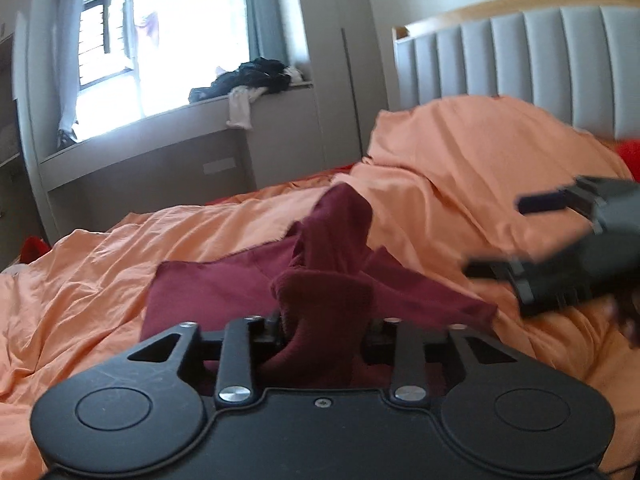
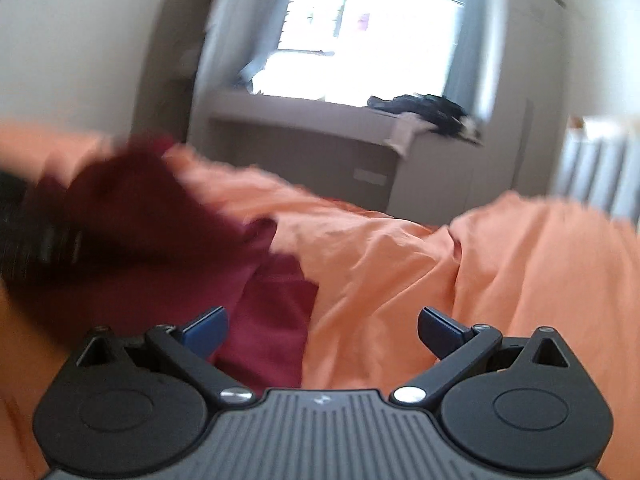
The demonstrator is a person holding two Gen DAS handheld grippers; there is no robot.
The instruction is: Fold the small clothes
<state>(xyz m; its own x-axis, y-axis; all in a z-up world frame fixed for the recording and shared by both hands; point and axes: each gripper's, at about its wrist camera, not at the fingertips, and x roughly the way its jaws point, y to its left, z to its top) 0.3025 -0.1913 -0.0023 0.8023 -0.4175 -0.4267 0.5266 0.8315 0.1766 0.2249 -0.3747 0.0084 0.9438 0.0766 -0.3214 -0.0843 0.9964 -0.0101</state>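
Left gripper [image 1: 324,320]: maroon cloth bunched between its fingers; the fabric hides the pads, so whether they clamp it cannot be told.
Maroon garment [image 1: 224,292]: spread on the orange bedsheet [image 1: 100,264], one fold raised upward.
Right gripper [image 2: 322,334]: jaws wide apart, nothing between them, above the sheet beside the garment.

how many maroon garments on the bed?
1 that I can tell: the maroon garment lies on the orange sheet, a bunched part between the left gripper's fingers. More could be hidden in its folds.
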